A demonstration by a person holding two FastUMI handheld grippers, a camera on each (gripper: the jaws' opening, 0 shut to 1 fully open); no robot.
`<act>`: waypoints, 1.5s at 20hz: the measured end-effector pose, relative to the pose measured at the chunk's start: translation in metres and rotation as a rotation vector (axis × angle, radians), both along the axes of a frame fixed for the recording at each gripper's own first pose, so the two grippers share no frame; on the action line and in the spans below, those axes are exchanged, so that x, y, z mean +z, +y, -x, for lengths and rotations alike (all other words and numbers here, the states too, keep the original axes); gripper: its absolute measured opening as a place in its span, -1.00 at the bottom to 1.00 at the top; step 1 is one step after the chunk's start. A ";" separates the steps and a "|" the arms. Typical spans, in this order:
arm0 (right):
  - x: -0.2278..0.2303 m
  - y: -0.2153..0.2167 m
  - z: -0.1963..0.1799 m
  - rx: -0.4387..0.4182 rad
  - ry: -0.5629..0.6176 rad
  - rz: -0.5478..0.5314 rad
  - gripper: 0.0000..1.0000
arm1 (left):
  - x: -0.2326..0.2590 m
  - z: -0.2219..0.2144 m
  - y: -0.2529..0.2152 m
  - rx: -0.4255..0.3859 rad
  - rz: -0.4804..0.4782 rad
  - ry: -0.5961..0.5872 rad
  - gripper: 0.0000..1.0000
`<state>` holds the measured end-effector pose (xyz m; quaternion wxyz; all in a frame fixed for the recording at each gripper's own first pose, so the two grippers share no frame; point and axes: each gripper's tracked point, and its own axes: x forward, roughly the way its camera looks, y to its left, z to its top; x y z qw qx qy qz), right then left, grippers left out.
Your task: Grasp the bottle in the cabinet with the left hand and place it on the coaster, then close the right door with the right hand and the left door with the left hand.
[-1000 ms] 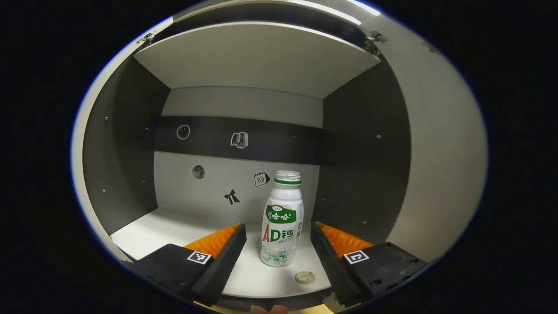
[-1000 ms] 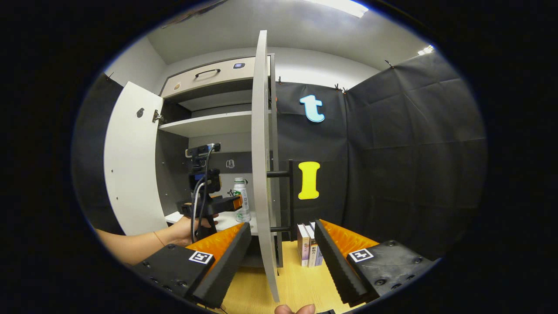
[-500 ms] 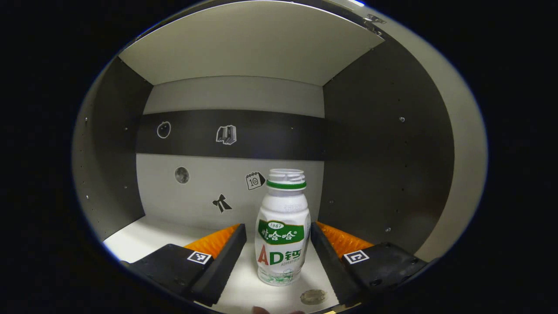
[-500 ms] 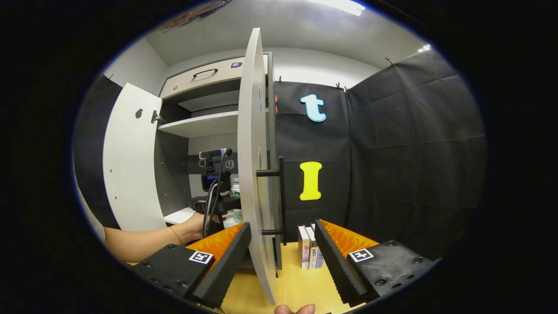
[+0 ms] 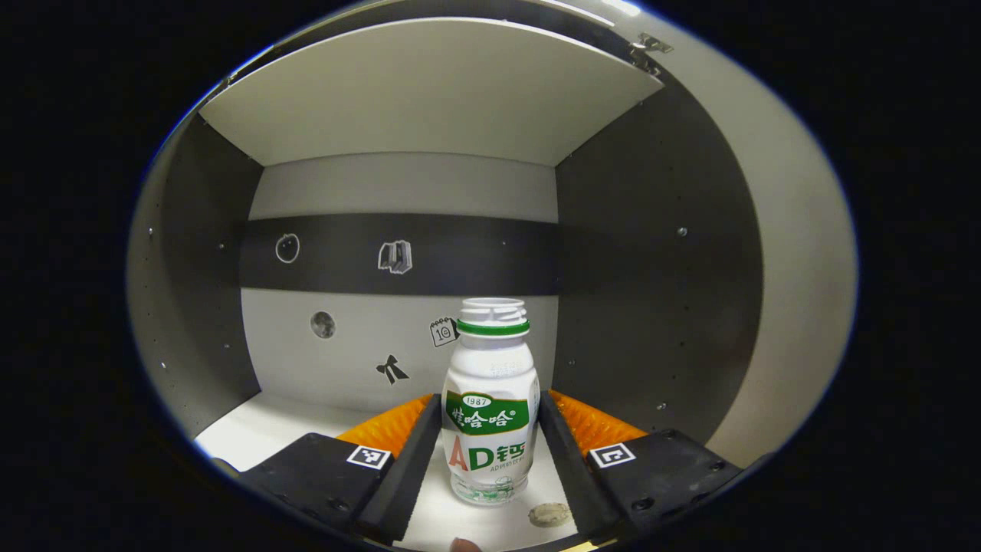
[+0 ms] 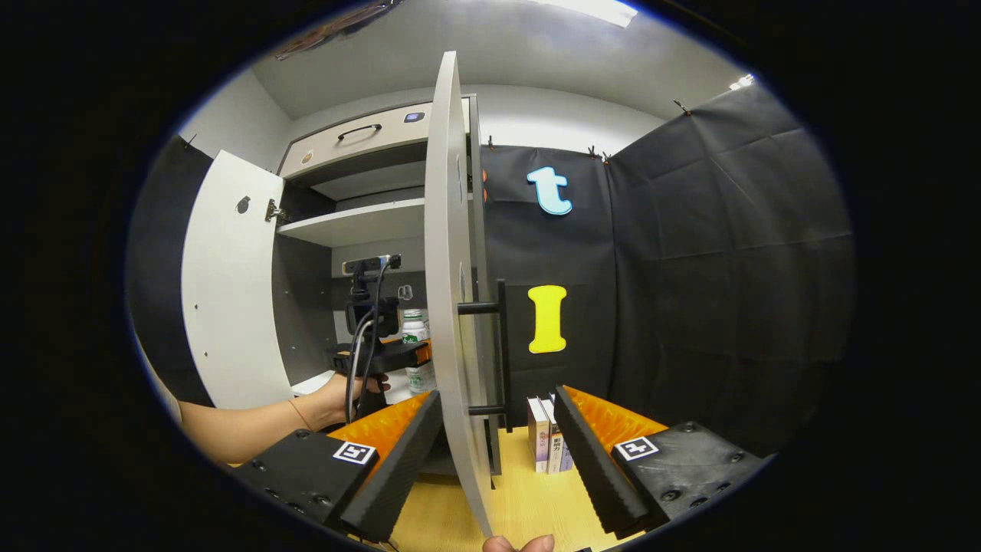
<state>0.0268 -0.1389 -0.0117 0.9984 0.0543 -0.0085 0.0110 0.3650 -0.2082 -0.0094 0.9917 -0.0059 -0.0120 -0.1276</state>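
now the small white plastic bottle with the green neck band and green label [image 5: 489, 406] is seen upright on the white shelf floor [image 5: 253, 441] of the open grey cabinet [image 5: 644, 307], framed by the left gripper [image 5: 487, 448], whose jaws look pressed against its sides. if it is squeezed off-centre, the light bottle could be tipped or slipped. the right gripper [image 6: 497, 452] is held wide apart around the edge of the white right door [image 6: 448, 322], which could be knocked. a small round disc [image 5: 549, 514] is noted beside the bottle's base.
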 end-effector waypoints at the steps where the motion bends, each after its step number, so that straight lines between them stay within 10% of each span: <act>1: -0.002 0.002 0.001 -0.004 0.007 -0.002 0.94 | 0.004 0.010 0.004 -0.003 0.000 -0.012 0.58; 16: 0.001 0.067 0.025 0.044 -0.022 0.028 0.94 | -0.023 0.196 0.079 0.021 -0.020 -0.076 0.58; 30: 0.006 0.087 0.032 0.033 -0.069 0.084 0.94 | -0.170 0.344 0.098 -0.018 -0.010 0.036 0.58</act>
